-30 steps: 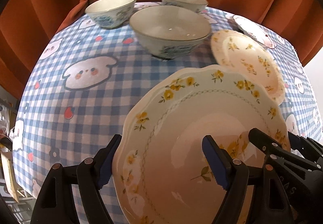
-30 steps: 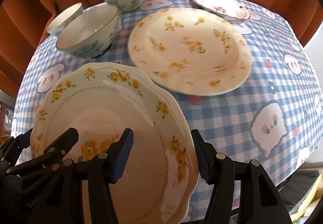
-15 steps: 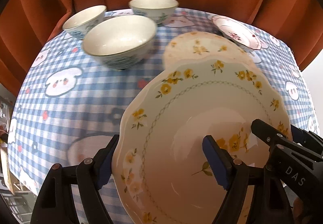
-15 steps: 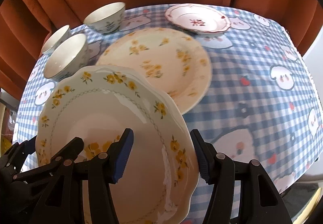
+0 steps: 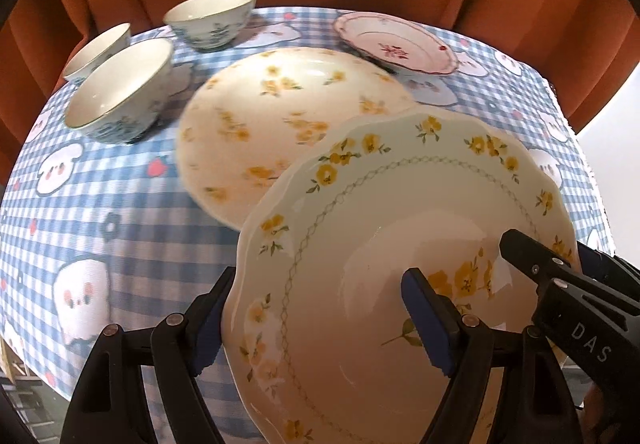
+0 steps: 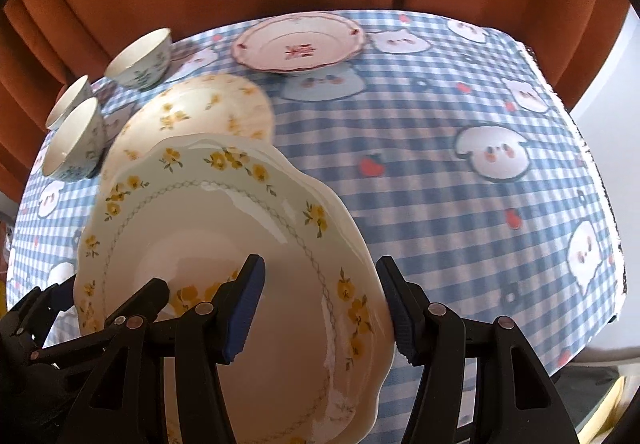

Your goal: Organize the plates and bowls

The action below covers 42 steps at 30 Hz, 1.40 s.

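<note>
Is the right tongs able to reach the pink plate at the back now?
Probably not: the right tongs grip the rim of the scalloped plate, shared with the left tongs. The table path to the pink plate looks free, but the tongs are occupied.

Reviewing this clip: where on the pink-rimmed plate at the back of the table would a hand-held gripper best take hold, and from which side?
Grip the pink-rimmed plate by its scalloped rim on the near right edge, coming in low from the right. It lies flat, so only the raised rim gives the fingers purchase, and that side faces bare tablecloth, away from the yellow-flowered plate.
</note>
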{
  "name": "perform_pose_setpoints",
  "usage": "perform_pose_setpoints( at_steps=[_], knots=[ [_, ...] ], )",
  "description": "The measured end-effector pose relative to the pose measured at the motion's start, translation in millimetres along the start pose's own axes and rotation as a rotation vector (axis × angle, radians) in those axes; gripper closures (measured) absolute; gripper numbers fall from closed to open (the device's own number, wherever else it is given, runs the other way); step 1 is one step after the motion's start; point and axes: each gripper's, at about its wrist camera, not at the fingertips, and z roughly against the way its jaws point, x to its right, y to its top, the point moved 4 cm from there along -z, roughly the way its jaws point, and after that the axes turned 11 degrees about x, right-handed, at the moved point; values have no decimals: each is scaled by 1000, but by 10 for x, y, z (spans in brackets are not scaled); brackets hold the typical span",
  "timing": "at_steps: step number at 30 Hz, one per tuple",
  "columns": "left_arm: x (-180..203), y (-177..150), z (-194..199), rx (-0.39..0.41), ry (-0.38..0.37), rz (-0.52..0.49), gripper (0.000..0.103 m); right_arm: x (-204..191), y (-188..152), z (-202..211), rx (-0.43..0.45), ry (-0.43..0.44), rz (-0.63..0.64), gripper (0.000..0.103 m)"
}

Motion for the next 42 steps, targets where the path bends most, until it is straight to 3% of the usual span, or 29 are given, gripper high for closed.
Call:
perform_pose_setpoints(
  at_steps=[11,20,31,39,42],
  knots=[
    [599,-43,-152,-7,-15,-24,22,660,17,-52,-1,-21,-15,41],
    [930,-96,-414,-59,-26,-34,22,1048,-44,-209,-42,-39,-47,41],
    [1037,-68,-561,-67,35,-79,22,1218,-89,-528,-108,-9,-71,41],
    [1025,-25,-630,-77,41,-59,20,1241,-62,-544,-74,-23,-102,42],
    [991,-53,-643,-118,24,-64,16,1228,-63,-535,-79,-38,-78,41]
  ],
)
